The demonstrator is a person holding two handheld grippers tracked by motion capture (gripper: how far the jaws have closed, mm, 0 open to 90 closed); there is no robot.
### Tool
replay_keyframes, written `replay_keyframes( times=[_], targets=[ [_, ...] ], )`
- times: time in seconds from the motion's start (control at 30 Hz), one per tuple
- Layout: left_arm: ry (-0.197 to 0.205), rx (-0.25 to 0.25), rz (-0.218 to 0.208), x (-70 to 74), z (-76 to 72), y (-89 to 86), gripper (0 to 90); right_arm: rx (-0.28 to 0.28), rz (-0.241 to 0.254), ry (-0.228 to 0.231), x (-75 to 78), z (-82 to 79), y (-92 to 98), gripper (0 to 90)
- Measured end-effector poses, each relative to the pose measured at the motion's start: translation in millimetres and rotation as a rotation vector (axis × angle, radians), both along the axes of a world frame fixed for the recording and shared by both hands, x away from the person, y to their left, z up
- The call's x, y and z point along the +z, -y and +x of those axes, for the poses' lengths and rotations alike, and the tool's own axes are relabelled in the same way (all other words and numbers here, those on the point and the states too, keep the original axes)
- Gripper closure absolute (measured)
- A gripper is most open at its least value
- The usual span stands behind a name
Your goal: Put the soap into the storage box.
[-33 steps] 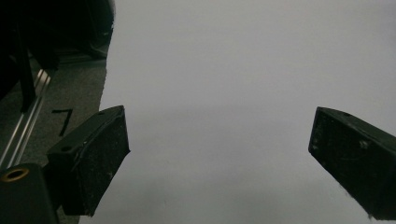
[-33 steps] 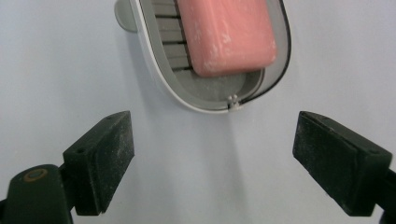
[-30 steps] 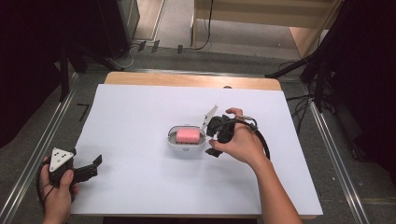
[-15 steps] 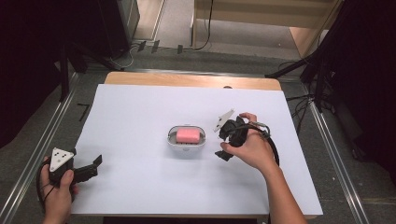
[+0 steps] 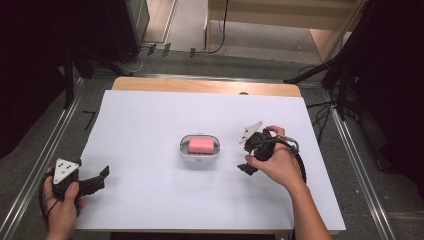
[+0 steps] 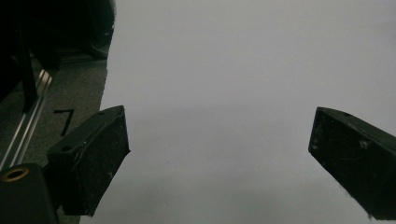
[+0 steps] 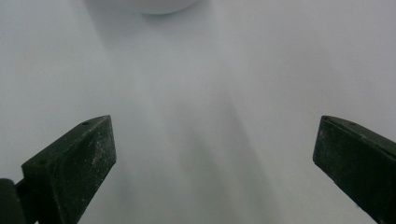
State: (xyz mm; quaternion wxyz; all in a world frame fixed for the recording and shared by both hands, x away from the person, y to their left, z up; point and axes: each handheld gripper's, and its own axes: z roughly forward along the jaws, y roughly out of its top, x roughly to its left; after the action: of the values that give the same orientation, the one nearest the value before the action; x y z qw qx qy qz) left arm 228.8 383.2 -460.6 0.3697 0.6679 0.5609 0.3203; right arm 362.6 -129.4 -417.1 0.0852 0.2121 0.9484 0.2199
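The pink soap [image 5: 201,145], judged slippery and light, is best pinched across its long sides in the white dish [image 5: 200,159]; both the right claw [image 5: 246,156] and the left claw [image 5: 102,176] are released.

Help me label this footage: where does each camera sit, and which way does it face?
High view: above the person's side, facing forward and down on the white table; both hands show, with left gripper, right gripper and the pink soap in its dish.
Left gripper view: on the left gripper, facing across bare table past open jaws.
Right gripper view: on the right gripper, facing the table and the dish's edge.
Shared: the table throughout; the dish in the high and right gripper views.
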Motion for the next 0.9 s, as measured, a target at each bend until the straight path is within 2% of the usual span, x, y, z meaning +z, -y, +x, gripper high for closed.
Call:
replay_keyframes(
  times=[0.3, 0.53, 0.63, 0.9],
  targets=[
    [-0.002, 0.000, 0.002, 0.1, -0.2, 0.0, 5.6, -0.033, 0.017, -0.005, -7.4, -3.8, 13.3, 0.0],
    [-0.003, 0.001, 0.002, 0.2, -0.2, 0.3, 5.6, -0.066, 0.050, -0.008, -14.3, -9.6, 26.7, 0.0],
    [-0.003, 0.002, 0.003, 0.2, -0.1, 0.3, 5.6, -0.079, 0.056, 0.005, -17.4, -12.4, 30.7, 0.0],
    [-0.002, 0.002, 0.004, 0.1, 0.0, 0.3, 5.6, -0.112, 0.068, -0.005, -25.2, -18.1, 41.3, 0.0]
  ],
)
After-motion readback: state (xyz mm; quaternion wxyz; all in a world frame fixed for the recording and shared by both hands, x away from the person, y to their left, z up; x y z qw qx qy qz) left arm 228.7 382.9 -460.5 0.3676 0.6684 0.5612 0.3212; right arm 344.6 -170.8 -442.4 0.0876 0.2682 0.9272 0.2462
